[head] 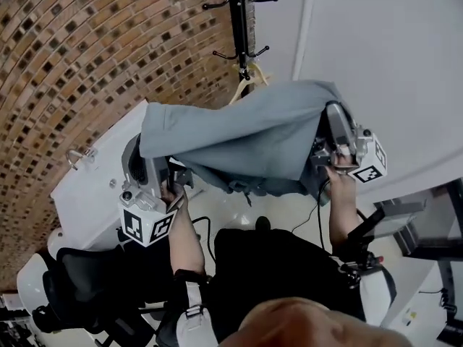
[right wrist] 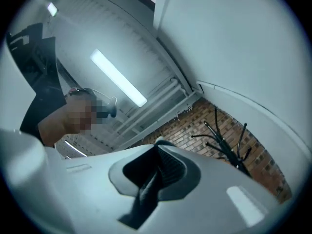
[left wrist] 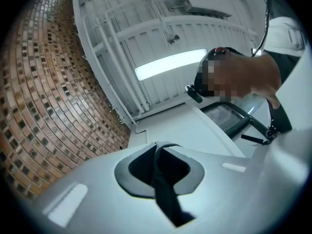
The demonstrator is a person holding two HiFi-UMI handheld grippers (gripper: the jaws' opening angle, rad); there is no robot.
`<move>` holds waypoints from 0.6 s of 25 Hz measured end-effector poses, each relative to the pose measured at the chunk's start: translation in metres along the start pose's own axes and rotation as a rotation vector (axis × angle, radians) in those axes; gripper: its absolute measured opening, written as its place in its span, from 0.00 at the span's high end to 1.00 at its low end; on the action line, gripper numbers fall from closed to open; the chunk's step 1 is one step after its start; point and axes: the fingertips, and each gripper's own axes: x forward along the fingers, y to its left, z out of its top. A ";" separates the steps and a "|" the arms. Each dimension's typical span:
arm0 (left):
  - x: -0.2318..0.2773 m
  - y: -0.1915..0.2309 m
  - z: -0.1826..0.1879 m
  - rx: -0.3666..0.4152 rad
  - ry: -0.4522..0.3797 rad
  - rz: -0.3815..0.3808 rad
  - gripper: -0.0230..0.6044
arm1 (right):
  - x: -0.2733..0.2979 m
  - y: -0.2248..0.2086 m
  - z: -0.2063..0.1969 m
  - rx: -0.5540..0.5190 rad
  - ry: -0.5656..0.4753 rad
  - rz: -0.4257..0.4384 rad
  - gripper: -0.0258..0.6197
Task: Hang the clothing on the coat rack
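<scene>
A grey-blue cloth garment (head: 246,139) hangs stretched between the two claws, raised just in front of the tall black metal coat rack (head: 239,20) at the far side, right of the brown brick wall (head: 72,49). The left claw (head: 148,166) is clamped on its left edge, the right claw (head: 334,129) on its right. A pale wooden hanger (head: 246,87) peeks above the garment.

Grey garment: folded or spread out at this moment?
Spread out: the grey garment hangs stretched wide between the left gripper and the right gripper, each shut on one end.
</scene>
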 end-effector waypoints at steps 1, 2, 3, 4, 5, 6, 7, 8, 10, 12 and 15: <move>0.019 0.005 -0.008 0.011 0.003 -0.009 0.95 | 0.010 -0.014 0.011 -0.026 -0.013 0.005 0.93; 0.038 0.012 -0.013 0.016 0.006 -0.019 0.95 | 0.021 -0.027 0.022 -0.049 -0.026 0.009 0.93; 0.056 0.018 -0.017 0.016 0.007 -0.029 0.95 | 0.033 -0.037 0.034 -0.072 -0.036 0.009 0.93; 0.073 0.025 -0.017 0.011 0.004 -0.040 0.95 | 0.045 -0.044 0.046 -0.099 -0.043 0.007 0.93; 0.089 0.030 -0.015 0.002 -0.008 -0.055 0.95 | 0.057 -0.046 0.060 -0.131 -0.047 0.004 0.93; 0.105 0.034 -0.011 -0.010 -0.025 -0.072 0.95 | 0.070 -0.046 0.076 -0.164 -0.050 -0.001 0.93; 0.122 0.039 -0.007 -0.023 -0.045 -0.090 0.95 | 0.083 -0.047 0.091 -0.192 -0.055 -0.003 0.93; 0.140 0.048 -0.007 -0.038 -0.059 -0.103 0.95 | 0.096 -0.055 0.103 -0.208 -0.066 0.001 0.93; 0.181 0.084 -0.031 -0.061 -0.052 -0.100 0.94 | 0.126 -0.096 0.113 -0.200 -0.106 0.023 0.93; 0.235 0.140 -0.083 -0.100 0.010 -0.055 0.94 | 0.159 -0.163 0.113 -0.182 -0.144 0.020 0.93; 0.306 0.207 -0.194 -0.205 0.230 0.038 0.94 | 0.186 -0.292 0.097 -0.125 -0.124 -0.189 0.93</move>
